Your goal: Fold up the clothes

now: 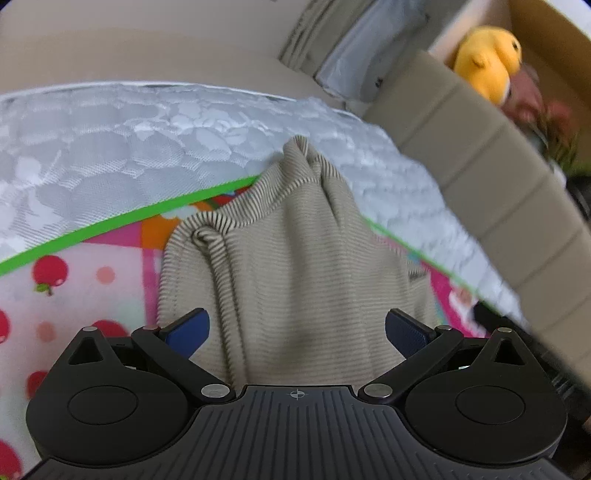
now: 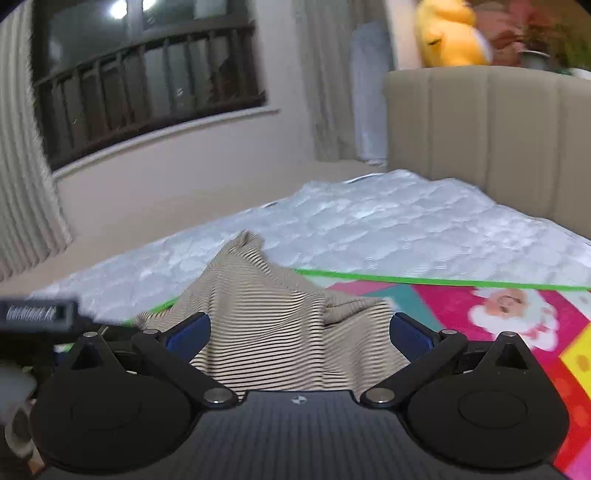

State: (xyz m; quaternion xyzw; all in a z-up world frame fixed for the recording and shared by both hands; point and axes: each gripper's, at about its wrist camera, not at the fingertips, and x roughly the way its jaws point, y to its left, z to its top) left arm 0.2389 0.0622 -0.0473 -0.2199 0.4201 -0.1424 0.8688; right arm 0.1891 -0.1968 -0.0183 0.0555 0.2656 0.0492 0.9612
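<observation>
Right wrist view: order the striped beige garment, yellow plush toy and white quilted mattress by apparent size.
1. White quilted mattress
2. Beige striped knit garment, though nearness to the camera inflates it
3. Yellow plush toy, far off and partly cropped

The garment (image 1: 295,266) is lying on the play mat (image 1: 74,295), its far tip reaching past the mat's edge onto the mattress (image 1: 147,147). The mat is lying on the mattress, which is stretching away behind it. In the left wrist view the left tongs (image 1: 297,334) are standing spread at the garment's near end, one finger at each side of the cloth. In the right wrist view the right tongs (image 2: 299,336) are standing likewise over the garment. The headboard (image 2: 498,140) is rising behind the mattress at the right, with the plush toy (image 2: 447,33) sitting above it. The window (image 2: 147,81) is sitting in the wall at the far left.
</observation>
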